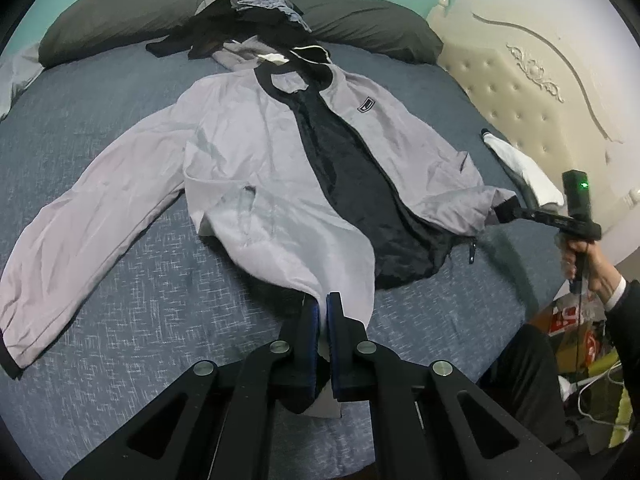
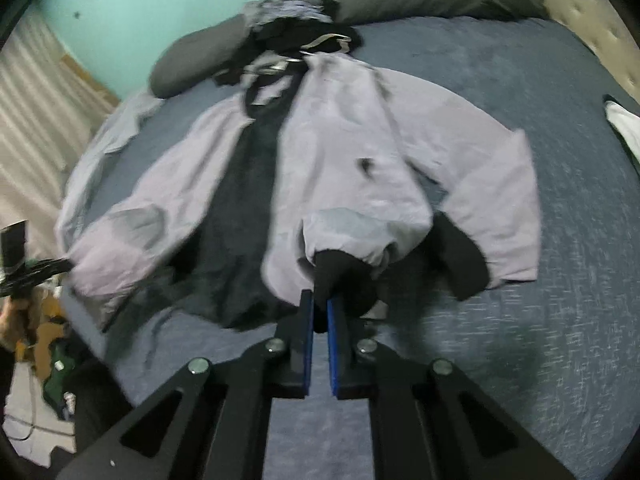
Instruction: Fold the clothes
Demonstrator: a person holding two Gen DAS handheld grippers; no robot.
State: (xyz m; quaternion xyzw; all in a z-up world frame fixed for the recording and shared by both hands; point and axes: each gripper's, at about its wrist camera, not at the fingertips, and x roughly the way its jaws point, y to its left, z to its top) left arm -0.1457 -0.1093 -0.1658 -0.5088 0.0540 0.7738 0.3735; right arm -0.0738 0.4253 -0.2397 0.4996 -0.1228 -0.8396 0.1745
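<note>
A light grey jacket with a black lining lies open, front up, on the blue bedspread. My left gripper is shut on the bottom hem of its front panel. My right gripper is shut on the black hem band at the other bottom corner; it also shows in the left wrist view at the jacket's right edge. The jacket in the right wrist view is blurred. One sleeve lies stretched out to the left.
A pile of dark and grey clothes sits by two dark pillows at the head of the bed. A white garment lies at the right edge. A cream tufted headboard stands right. Clutter covers the floor.
</note>
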